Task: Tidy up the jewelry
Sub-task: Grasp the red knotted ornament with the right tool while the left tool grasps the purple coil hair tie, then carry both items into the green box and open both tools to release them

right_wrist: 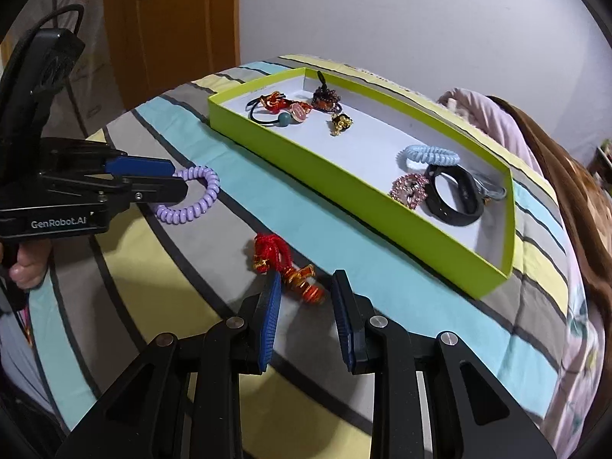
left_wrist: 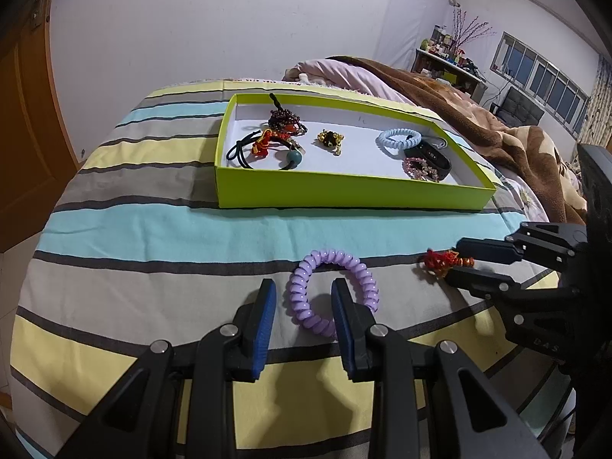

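Note:
A purple coil hair tie (left_wrist: 329, 290) (right_wrist: 195, 195) lies on the striped bedspread. My left gripper (left_wrist: 303, 287) (right_wrist: 179, 178) is open and straddles the ring's left strand, with its right finger inside the loop and the pads not pressing. A red and gold tassel ornament (right_wrist: 287, 267) (left_wrist: 445, 262) lies to the tie's right. My right gripper (right_wrist: 306, 277) (left_wrist: 455, 264) is open around its near end, a gap on each side. Behind both stands a lime green tray (left_wrist: 344, 195) (right_wrist: 306, 160) holding several pieces, among them a blue coil tie (left_wrist: 397, 139) and a black band (right_wrist: 455, 195).
A brown blanket (left_wrist: 478, 114) and a pink duvet (right_wrist: 497, 122) are heaped beyond the tray's far side. A wooden door (right_wrist: 172, 19) stands off the bed's corner. A person's hand (right_wrist: 23, 267) grips the left gripper's handle. The bed edge drops away close below both grippers.

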`<state>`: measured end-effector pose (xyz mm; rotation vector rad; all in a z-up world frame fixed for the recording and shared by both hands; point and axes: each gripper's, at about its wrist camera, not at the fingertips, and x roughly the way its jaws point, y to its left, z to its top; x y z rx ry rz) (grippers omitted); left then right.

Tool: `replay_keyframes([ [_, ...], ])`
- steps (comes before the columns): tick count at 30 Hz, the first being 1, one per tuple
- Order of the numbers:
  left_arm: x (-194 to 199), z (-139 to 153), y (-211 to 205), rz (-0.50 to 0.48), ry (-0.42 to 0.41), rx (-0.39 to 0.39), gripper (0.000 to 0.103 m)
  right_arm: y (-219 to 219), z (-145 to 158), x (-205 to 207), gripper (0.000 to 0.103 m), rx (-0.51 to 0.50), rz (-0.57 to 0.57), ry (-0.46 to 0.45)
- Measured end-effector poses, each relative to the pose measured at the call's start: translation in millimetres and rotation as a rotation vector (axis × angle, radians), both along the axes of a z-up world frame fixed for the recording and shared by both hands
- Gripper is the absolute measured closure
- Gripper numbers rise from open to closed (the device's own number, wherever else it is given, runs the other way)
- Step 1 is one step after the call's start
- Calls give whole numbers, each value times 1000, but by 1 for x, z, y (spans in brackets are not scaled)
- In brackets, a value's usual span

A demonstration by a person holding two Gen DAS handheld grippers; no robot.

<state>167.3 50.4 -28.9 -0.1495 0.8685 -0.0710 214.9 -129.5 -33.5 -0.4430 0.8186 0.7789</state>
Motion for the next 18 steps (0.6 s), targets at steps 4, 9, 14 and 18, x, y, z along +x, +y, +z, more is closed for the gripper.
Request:
replay_keyframes([
  [4, 0, 0, 0, -2, -1, -3, 72, -1, 0, 5, 75, 26, -14, 31],
  [9, 0, 1, -3, -19, -3, -4, 91, 0, 1, -2, 92, 29, -65, 29],
  [14, -4, 3, -10, -50, -17, 0, 93, 1, 2, -19, 93, 32, -92, 14],
  [18, -13, 7, -16, -67, -43, 10, 94, -6, 5, -28, 93, 62, -137, 10],
])
